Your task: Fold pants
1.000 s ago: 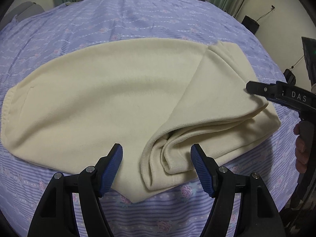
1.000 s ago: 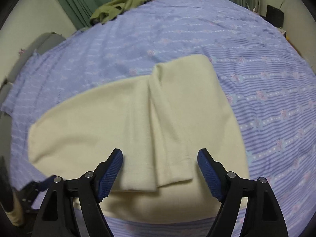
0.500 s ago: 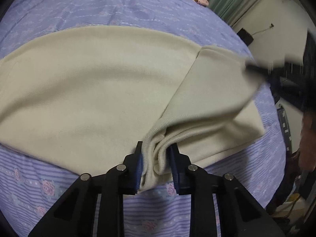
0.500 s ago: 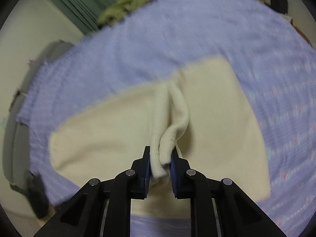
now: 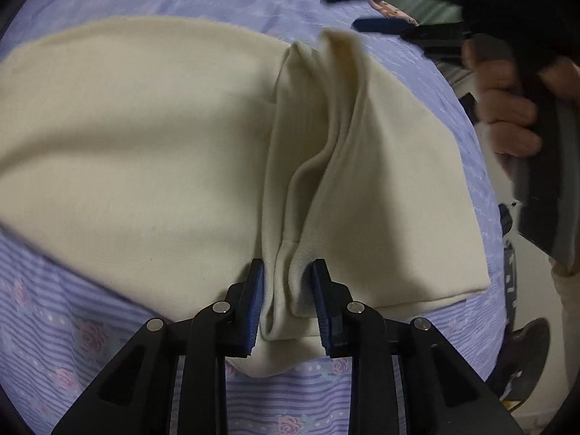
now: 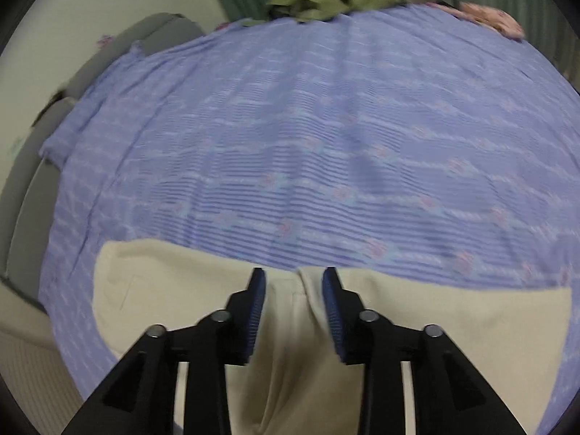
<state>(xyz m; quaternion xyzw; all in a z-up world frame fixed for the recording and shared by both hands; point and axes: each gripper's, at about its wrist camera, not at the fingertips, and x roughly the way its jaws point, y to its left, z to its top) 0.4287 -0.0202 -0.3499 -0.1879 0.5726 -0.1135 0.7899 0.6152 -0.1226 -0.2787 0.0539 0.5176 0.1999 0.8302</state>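
**Left gripper clamped on pants fold**

Left gripper (image 5: 286, 304) is seen pinching a bunched fold of the cream pants (image 5: 145, 137), spread on the purple bedsheet (image 5: 65, 344). Right gripper (image 6: 293, 311) is held part-open over the fabric's edge; contact cannot be told.

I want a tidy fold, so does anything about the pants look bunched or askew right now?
Yes. The pants have a raised ridge of bunched layers running from the left gripper towards the far edge, not lying flat. The rest lies smooth on the bedsheet.
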